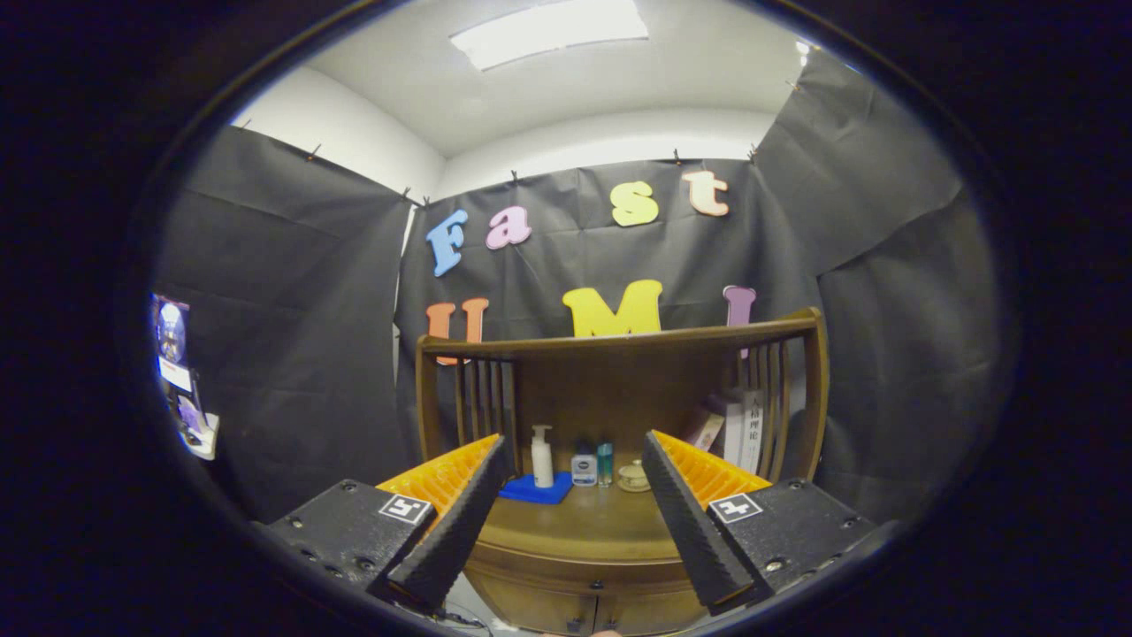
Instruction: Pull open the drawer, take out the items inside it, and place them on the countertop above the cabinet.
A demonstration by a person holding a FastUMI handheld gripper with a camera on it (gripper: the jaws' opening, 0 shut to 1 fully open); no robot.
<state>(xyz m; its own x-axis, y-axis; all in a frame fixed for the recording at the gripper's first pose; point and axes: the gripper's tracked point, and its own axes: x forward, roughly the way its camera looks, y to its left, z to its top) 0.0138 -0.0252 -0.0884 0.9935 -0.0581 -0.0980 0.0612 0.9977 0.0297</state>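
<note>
A brown wooden cabinet stands ahead of me, with its countertop seen between my fingers. The shut drawer front with a small dark knob runs just below the countertop edge, low between the fingertips. My gripper is open, with nothing between its two black-padded, orange-backed fingers. It hovers in front of and a little above the cabinet, apart from it. The drawer's inside is hidden.
On the countertop a white pump bottle stands on a blue cloth, beside two small bottles and a small lidded dish. Books lean at the right. A slatted wooden rail surrounds the back and sides.
</note>
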